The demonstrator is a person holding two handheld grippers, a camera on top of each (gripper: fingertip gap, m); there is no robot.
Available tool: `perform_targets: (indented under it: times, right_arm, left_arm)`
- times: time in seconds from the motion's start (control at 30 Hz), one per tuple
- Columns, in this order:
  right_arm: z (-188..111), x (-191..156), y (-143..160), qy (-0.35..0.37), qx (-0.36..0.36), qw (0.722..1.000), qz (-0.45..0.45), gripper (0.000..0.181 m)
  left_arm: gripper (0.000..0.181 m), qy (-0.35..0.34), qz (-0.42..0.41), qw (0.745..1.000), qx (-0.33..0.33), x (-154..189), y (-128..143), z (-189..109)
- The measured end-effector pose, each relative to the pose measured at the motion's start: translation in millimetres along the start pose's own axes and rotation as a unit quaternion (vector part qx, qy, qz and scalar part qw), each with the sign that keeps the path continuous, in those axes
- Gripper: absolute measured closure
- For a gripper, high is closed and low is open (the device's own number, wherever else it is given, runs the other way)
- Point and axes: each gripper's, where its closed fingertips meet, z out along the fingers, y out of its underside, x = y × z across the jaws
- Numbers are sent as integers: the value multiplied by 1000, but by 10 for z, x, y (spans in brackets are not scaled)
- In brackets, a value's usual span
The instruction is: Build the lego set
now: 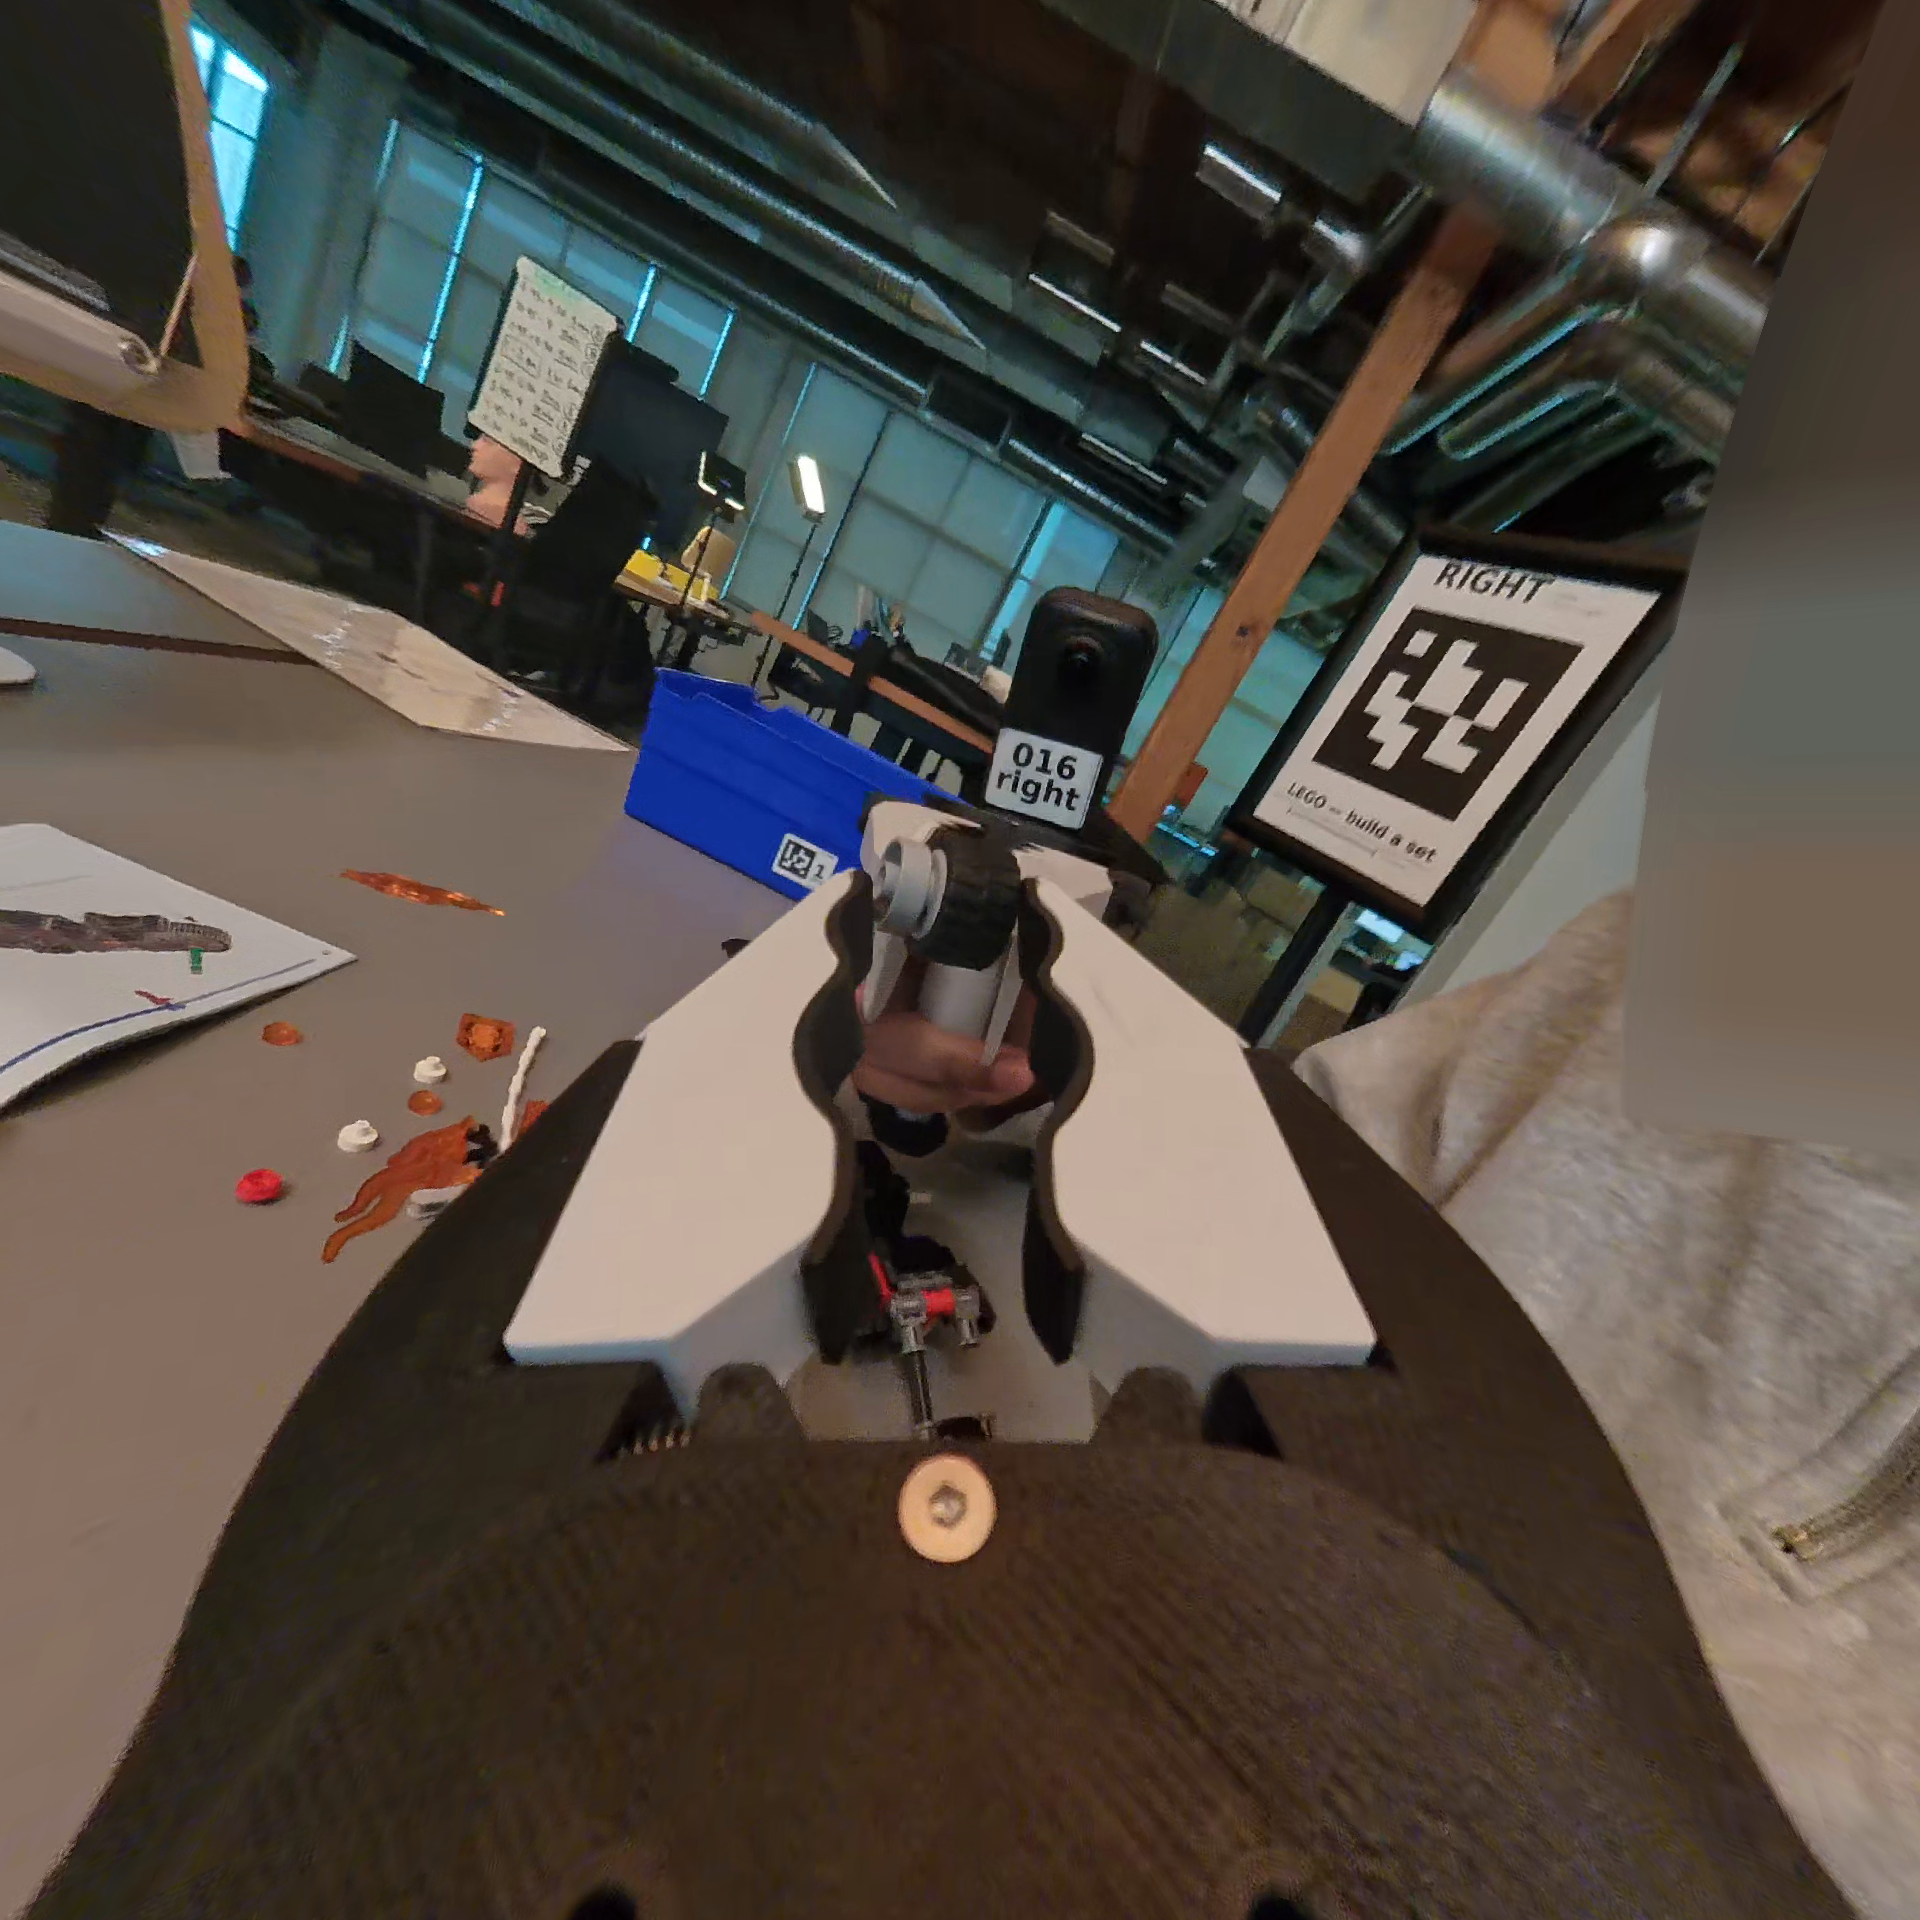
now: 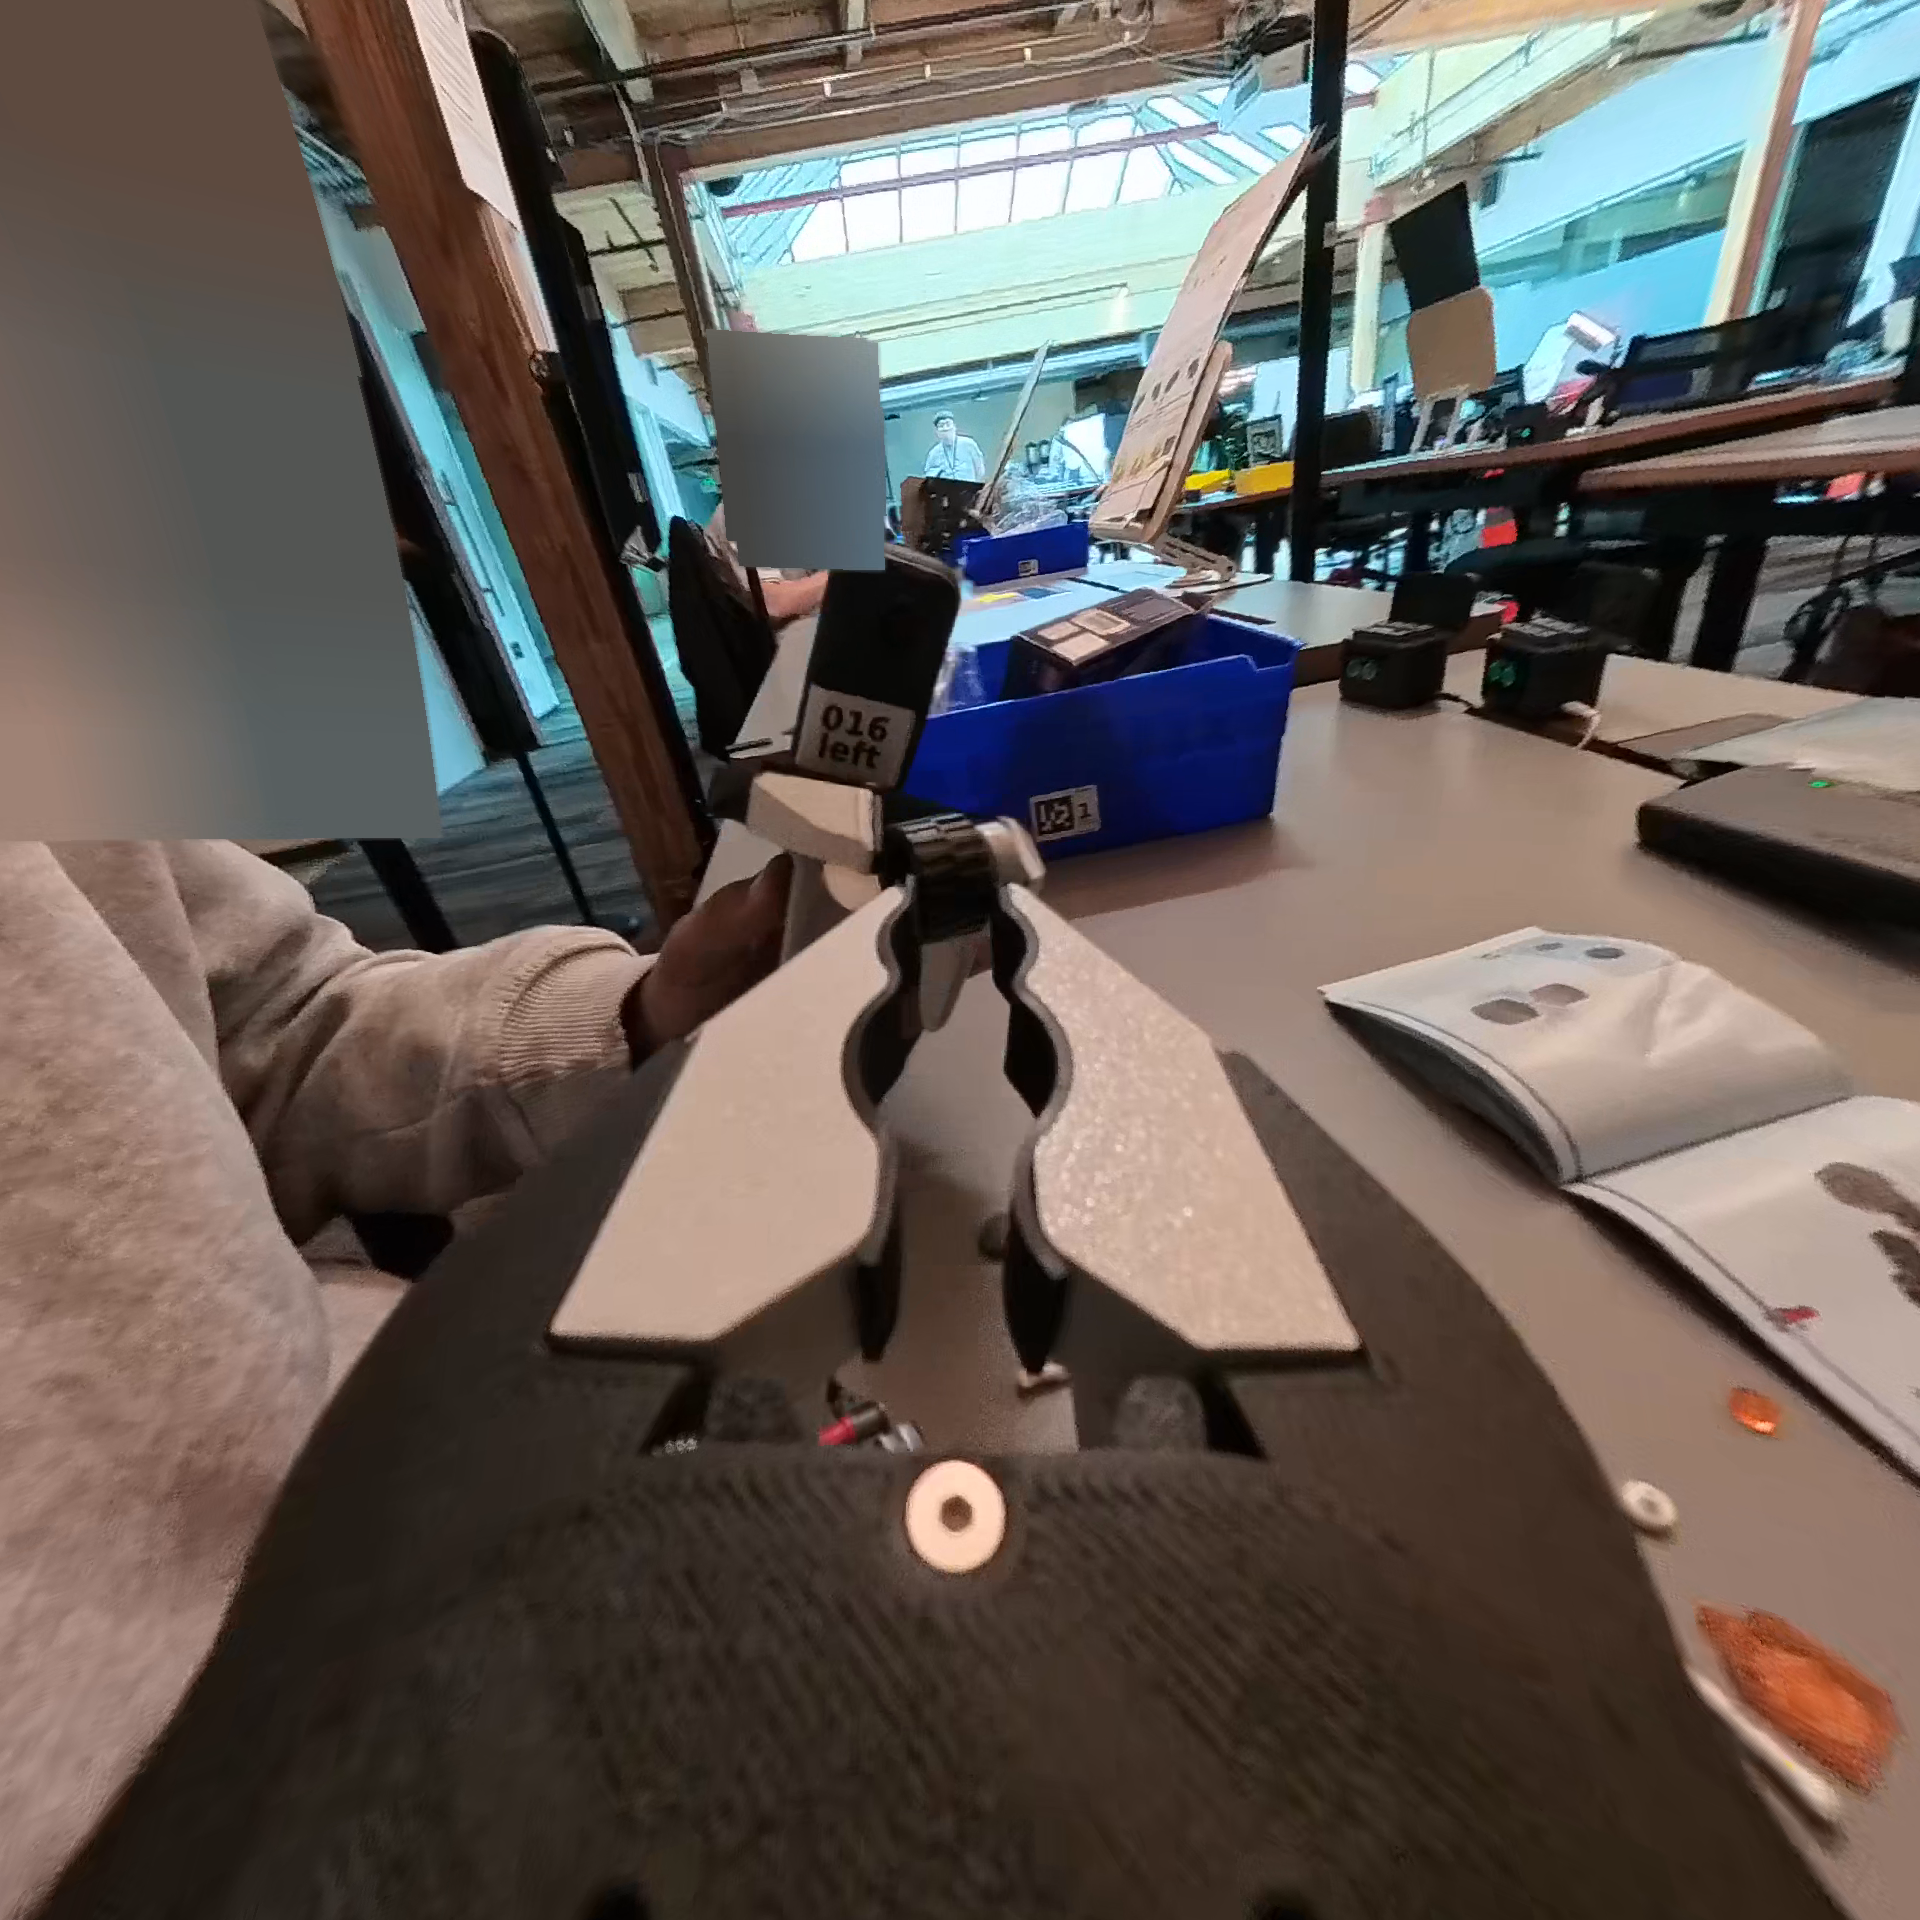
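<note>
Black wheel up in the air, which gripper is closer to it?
Neither, it's a tie: the left gripper pinches the black wheel from one side, and the right gripper pinches it from the opposite side.

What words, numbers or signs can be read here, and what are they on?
I don't repeat writing; these things bear it:
White sticker on black camera, left wrist view: clear print.
White sticker on black camera, right wrist view: clear print.
Black-framed white sign with square marker: clear heading, caption.
Small white tag on blue plastic bin: tiny code.
White board far back: handwriting too small.
</note>
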Motion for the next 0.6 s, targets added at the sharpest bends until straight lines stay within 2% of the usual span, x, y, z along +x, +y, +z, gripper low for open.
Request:
perform_targets:
  times: [0.5, 0.6]
  right_arm:
    - [-5, 12, -10, -21, 13, 998, 56, 170]
    - [-33, 4, -99, -24, 46, 997, 58, 158]
  left_arm:
    - [156, 8, -27, 1000, -4, -19, 6, -22]
    - [156, 26, -57, 998, -5, -10, 17, -24]
